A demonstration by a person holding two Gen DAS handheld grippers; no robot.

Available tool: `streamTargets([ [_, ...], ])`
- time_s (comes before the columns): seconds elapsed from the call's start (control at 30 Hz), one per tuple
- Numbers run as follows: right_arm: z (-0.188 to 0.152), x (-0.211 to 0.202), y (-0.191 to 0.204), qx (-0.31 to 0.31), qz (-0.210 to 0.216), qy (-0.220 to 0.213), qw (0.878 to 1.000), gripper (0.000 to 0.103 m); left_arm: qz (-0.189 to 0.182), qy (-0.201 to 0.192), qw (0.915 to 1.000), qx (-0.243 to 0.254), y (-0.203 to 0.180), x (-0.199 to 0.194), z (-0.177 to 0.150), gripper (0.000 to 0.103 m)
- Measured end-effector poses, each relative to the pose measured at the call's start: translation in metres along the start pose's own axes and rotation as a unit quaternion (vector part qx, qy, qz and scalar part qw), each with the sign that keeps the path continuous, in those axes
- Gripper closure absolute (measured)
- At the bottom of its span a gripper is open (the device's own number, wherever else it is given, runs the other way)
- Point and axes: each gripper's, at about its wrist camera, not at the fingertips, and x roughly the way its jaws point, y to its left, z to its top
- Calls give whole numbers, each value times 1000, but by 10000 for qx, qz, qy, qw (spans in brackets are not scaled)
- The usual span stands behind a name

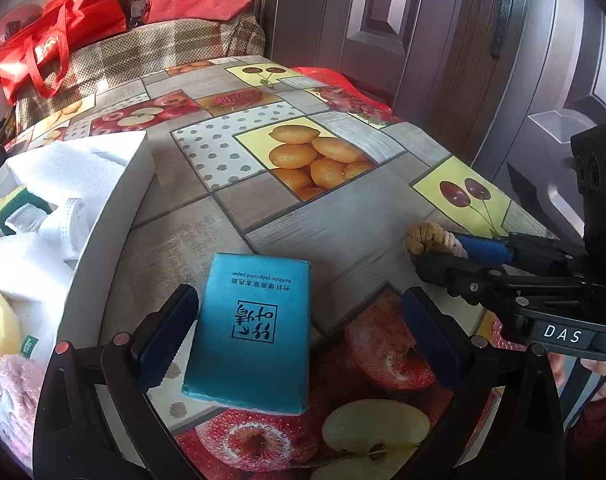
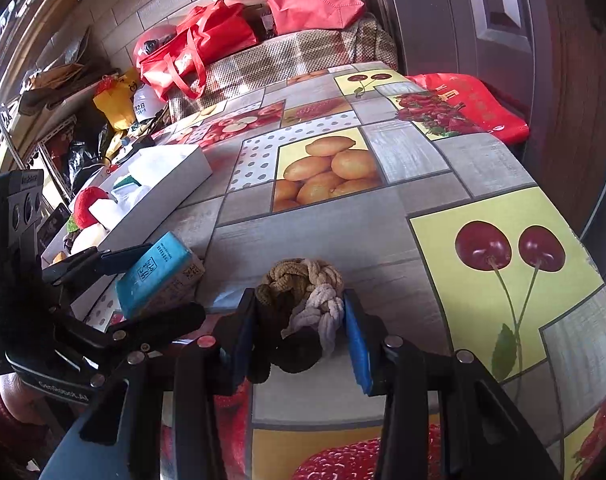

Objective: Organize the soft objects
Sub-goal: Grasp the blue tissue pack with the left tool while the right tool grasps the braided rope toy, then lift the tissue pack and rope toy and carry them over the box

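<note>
A blue tissue pack (image 1: 251, 332) lies flat on the fruit-print tablecloth (image 1: 303, 216). My left gripper (image 1: 299, 296) stands open around it, the left pad close to its edge and the right pad well clear. A knotted rope ball (image 2: 303, 296) in tan, white and dark strands sits between the blue pads of my right gripper (image 2: 299, 300), which is shut on it just above the cloth. From the left wrist view, the right gripper (image 1: 455, 248) and the rope ball (image 1: 427, 238) are at the right. The right wrist view has the left gripper (image 2: 163, 280) straddling the tissue pack (image 2: 155, 272).
A white box (image 1: 115, 208) at the left holds white towels (image 1: 63, 172), a green-yellow sponge (image 1: 11, 204) and a pink fluffy item (image 1: 11, 396). Red bags (image 2: 195, 48) and a plaid cushion (image 2: 287, 60) lie beyond the table. A door (image 1: 423, 20) stands close behind the table's right edge.
</note>
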Motion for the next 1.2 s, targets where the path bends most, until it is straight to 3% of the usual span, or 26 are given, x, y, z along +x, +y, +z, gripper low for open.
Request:
streamTargets([
  [0.07,0,0,-2,60,0,0,10000,61,186,-304,9993,-130,4,-10,1,1],
  [0.17,0,0,-3,98,13,12,10000,61,229,-50,9995,-232,11,0,4,1],
  [0.23,0,0,-3,88,7,13,10000,61,223,44,9997,-34,4,4,4,2],
  [0.37,0,1,-4,89,1,15,10000,61,452,252,9980,360,-10,12,2,23],
  [0.47,1,1,-4,86,1,19,10000,61,553,272,9970,476,-13,13,0,29],
  [0.57,1,1,-4,78,-6,23,10000,61,528,385,9963,557,-14,16,-2,54],
  [0.73,1,1,-4,73,-11,19,10000,61,482,272,9952,811,-25,12,-4,54],
  [0.87,0,-2,-7,111,-74,-89,9999,61,410,-123,9950,905,-28,-4,-5,54],
  [0.97,0,-10,-5,116,-156,-341,9992,61,330,-736,9930,863,-27,-28,-7,54],
  [1.1,-2,-26,9,-142,-514,-788,9955,61,275,-1747,9817,712,-21,-65,-17,54],
  [1.2,-5,-39,27,-475,-878,-1258,9870,61,371,-2094,9753,590,-17,-79,-21,53],
])
